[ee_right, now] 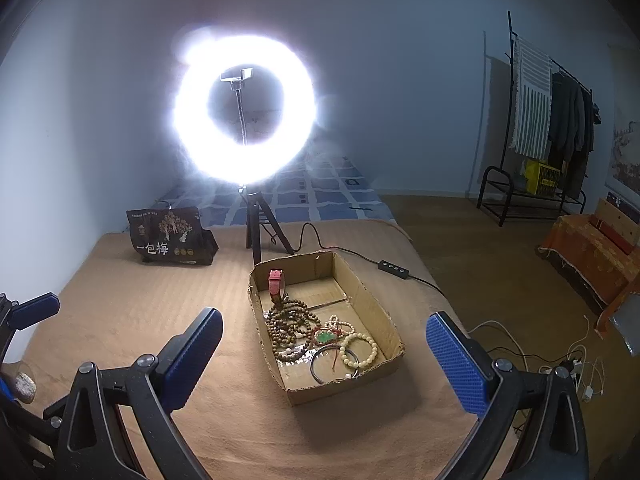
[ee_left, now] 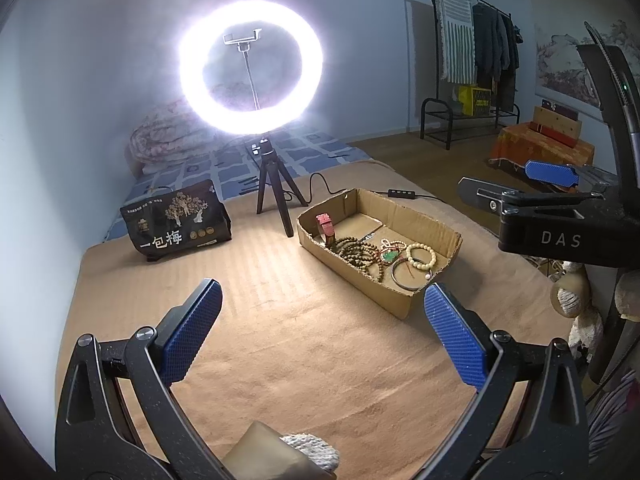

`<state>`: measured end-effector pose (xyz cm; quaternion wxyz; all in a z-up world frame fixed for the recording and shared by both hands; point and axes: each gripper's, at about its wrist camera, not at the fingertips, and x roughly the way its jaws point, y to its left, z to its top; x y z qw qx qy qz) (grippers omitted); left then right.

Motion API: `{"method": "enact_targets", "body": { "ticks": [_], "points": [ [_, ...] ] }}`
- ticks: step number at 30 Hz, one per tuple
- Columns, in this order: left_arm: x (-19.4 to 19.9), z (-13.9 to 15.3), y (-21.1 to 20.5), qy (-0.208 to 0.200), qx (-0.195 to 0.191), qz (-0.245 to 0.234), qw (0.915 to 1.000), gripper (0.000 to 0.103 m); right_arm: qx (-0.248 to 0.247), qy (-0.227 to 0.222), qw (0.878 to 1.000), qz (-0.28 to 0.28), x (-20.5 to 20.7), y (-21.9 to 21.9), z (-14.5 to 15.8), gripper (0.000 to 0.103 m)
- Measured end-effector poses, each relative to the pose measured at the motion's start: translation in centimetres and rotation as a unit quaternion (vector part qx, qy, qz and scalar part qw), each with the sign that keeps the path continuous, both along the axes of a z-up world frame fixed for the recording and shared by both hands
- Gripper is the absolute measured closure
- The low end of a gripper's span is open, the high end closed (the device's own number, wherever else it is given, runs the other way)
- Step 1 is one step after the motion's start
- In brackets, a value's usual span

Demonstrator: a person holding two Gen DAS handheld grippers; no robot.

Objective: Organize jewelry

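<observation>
Bare blanket (ee_right: 248, 432) before box (ee_right: 340, 390); tripod (ee_right: 256, 236) behind.

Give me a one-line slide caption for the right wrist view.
Open right gripper facing a cardboard box of bead bracelets, ring light behind.

Two tools show, the left tool (ee_left: 322, 330) and the right tool (ee_right: 324, 354), each with two blue pads. Ahead of them sits one box (ee_right: 384, 312). In it lie one red watch (ee_right: 276, 282), one green pendant (ee_right: 326, 336), one metal bangle (ee_right: 326, 366), one pale bead bracelet (ee_right: 360, 350) and a tangle of brown bead strings (ee_right: 288, 326) too knotted to count. Beyond stand one ring light (ee_right: 244, 110) and one black bag (ee_right: 168, 238).
</observation>
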<state>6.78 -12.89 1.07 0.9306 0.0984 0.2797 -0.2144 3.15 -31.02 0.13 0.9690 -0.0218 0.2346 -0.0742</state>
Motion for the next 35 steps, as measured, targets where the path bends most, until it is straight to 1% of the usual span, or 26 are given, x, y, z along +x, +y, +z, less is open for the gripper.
{"method": "enact_targets", "body": {
  "ticks": [25, 35],
  "points": [
    [0.40, -0.39, 0.02, 0.008, 0.005, 0.001, 1.0000, 0.000, -0.002, 0.007, 1.000, -0.006, 0.13, -0.15, -0.31, 0.000],
    [0.59, -0.44, 0.18, 0.000, 0.008, 0.007, 0.9999, 0.000, -0.002, 0.008, 1.000, -0.006, 0.16, -0.07, -0.36, 0.000]
  ]
}}
